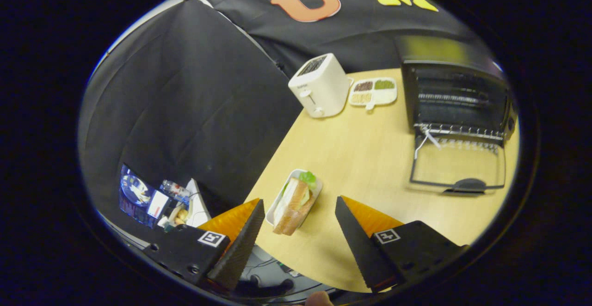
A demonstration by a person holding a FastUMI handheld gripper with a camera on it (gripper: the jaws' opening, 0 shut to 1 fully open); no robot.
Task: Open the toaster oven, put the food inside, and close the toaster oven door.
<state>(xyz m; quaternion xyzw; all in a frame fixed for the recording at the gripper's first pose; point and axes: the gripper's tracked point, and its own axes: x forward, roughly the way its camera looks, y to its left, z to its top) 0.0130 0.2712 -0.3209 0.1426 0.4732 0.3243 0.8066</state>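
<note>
Toaster oven (455,88) top blurred, clutter (157,199) below table indistinct

No wording can be read: a small brand mark on the white plastic two-slot toaster (320,91), at the wooden table's (370,158) far edge, is too blurred.

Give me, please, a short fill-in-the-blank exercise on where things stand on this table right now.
1. The toaster oven door is ____.
2. The sandwich lies in a white ____ just ahead of the fingers.
3. The gripper fingers are ____, touching nothing.
4. Next to the white toaster lies a divided ____ of snacks.

Missing words: open; tray; open; dish
</note>
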